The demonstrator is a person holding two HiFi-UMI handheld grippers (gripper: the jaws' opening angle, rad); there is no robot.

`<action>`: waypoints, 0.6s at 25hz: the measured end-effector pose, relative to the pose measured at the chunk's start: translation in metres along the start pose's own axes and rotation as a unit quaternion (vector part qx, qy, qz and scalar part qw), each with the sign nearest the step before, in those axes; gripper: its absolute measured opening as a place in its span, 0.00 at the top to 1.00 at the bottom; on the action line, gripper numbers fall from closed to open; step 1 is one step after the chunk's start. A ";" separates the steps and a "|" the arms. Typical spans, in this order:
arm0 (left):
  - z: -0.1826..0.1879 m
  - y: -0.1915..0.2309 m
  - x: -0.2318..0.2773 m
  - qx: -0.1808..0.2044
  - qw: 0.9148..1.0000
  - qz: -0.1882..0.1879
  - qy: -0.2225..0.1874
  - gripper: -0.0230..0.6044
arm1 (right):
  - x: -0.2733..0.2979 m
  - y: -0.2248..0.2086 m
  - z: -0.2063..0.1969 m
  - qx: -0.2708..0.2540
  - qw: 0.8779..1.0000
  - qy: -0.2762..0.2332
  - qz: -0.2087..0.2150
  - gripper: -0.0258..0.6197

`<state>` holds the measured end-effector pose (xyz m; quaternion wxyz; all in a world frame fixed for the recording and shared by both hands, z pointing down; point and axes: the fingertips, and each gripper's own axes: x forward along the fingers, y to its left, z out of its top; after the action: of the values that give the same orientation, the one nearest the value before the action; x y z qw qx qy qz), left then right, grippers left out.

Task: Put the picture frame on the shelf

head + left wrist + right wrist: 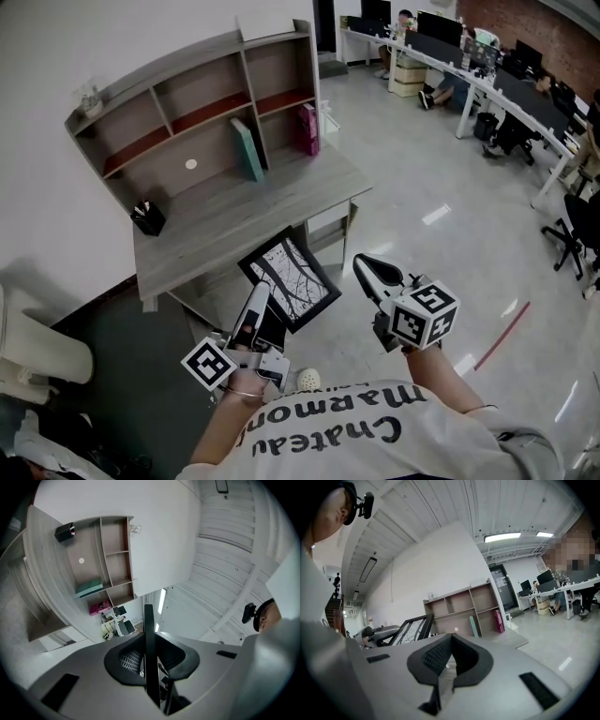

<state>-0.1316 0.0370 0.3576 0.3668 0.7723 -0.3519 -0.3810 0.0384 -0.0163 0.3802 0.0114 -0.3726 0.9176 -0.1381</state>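
Observation:
The picture frame (292, 278) is black with a pale branch print. It hangs tilted in the air just in front of the grey desk (234, 214), and my left gripper (259, 300) is shut on its lower left edge. In the left gripper view the picture frame (149, 653) shows edge-on as a dark bar clamped between the jaws. The shelf unit (202, 103) stands on the desk against the white wall. My right gripper (371, 270) hovers to the right of the frame, shut and holding nothing. From the right gripper view I see the picture frame (412, 627) at left and the shelf unit (464, 609) beyond.
In the shelf's lower bays lean a teal book (247, 150) and a pink box (308, 129). A black pen pot (148, 217) sits at the desk's left end. A white chair (37, 347) stands at far left. Office desks with seated people (487, 66) fill the back right.

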 end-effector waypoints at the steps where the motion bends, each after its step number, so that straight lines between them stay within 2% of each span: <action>1: 0.010 0.002 0.007 0.000 1.000 -0.005 0.001 0.83 | 0.010 -0.001 0.006 -0.002 1.000 -0.004 -0.001 0.95; 10: 0.101 0.019 0.061 0.014 0.998 -0.053 0.007 0.83 | 0.098 0.002 0.070 -0.037 0.998 -0.047 -0.006 0.95; 15: 0.126 0.030 0.071 0.017 0.998 -0.062 0.015 0.83 | 0.125 0.003 0.074 -0.041 0.998 -0.054 -0.015 0.95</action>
<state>-0.2134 -0.0739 0.3036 0.3345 0.8047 -0.3040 -0.3850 -0.0447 -0.1182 0.3188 0.0433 -0.3935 0.9147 -0.0807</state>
